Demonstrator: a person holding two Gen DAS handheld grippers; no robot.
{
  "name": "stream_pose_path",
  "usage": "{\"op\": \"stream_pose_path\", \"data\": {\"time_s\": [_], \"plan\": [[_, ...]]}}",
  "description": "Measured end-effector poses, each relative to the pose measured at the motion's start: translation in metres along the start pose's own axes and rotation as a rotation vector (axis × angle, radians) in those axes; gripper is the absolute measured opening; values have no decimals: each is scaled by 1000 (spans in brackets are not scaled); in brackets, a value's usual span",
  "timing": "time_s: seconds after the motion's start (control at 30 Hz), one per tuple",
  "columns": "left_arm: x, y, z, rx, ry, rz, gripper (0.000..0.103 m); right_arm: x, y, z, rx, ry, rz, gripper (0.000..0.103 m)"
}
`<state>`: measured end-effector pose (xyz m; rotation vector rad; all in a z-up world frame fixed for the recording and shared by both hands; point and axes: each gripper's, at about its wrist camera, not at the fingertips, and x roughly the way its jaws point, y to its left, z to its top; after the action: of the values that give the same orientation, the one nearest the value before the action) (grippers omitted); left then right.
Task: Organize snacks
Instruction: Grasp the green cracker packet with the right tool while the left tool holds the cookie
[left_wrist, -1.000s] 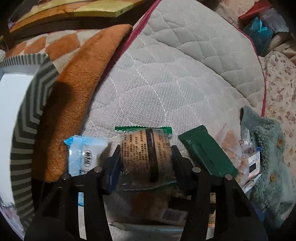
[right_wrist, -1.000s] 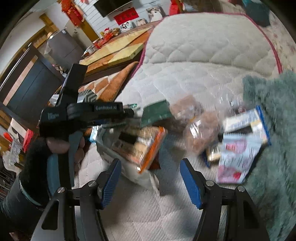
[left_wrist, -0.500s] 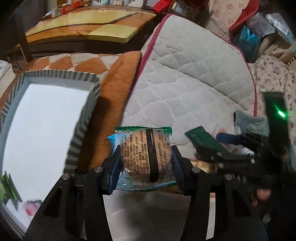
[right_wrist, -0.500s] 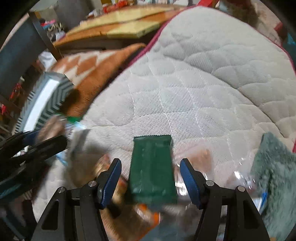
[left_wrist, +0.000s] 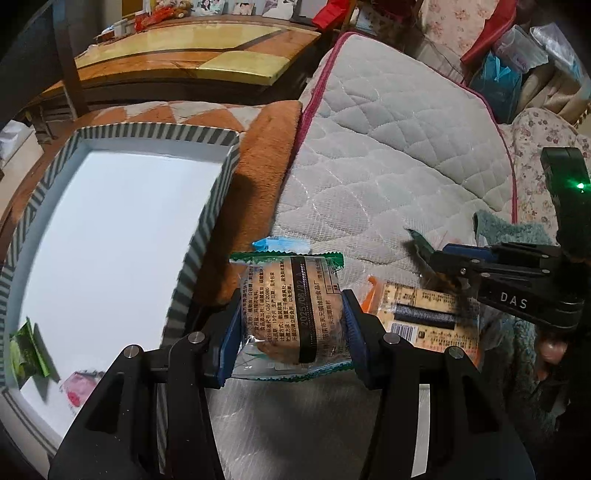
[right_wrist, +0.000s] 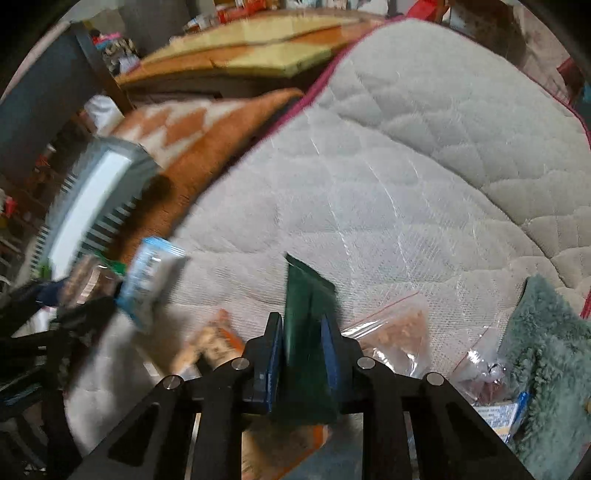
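Note:
My left gripper (left_wrist: 290, 334) is shut on a clear green-edged snack packet (left_wrist: 291, 314), held above the quilt just right of the striped box (left_wrist: 207, 218). The box has a white floor and holds a green packet (left_wrist: 26, 352) and a pink one (left_wrist: 75, 387) at its near end. My right gripper (right_wrist: 303, 354) is shut on a dark green packet (right_wrist: 308, 325), lifted on edge over the snack pile. The right gripper also shows at the right of the left wrist view (left_wrist: 498, 266). A blue-and-white packet (right_wrist: 151, 275) lies by the box.
An orange-edged cracker pack (left_wrist: 424, 317), clear bags of snacks (right_wrist: 399, 332) and more packets lie on the grey quilt (left_wrist: 388, 166). A teal fleece garment (right_wrist: 546, 362) lies right. An orange checked blanket (left_wrist: 258, 155) is under the box. A wooden table (left_wrist: 203, 55) stands behind.
My left gripper lifted its packet and moved left toward the box. My right gripper moved over the dark green packet, shut on it and raised it.

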<state>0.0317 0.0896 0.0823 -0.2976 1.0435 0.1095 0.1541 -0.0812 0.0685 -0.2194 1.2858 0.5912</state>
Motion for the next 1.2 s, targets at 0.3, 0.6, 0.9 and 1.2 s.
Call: {"op": "stream_pose_path", "data": {"time_s": [0.3, 0.6, 0.9, 1.2], "plan": [[-8, 7, -11, -4, 8, -8, 50, 15, 2, 2, 45, 18, -3, 42], [5, 12, -12, -24, 40, -18, 50, 46, -7, 7, 49, 107, 10, 53], [-3, 13, -12, -33, 27, -13, 50, 28, 0, 14, 3, 51, -33, 15], [-16, 15, -16, -27, 13, -18, 50, 17, -9, 10, 14, 37, -83, 15]]}}
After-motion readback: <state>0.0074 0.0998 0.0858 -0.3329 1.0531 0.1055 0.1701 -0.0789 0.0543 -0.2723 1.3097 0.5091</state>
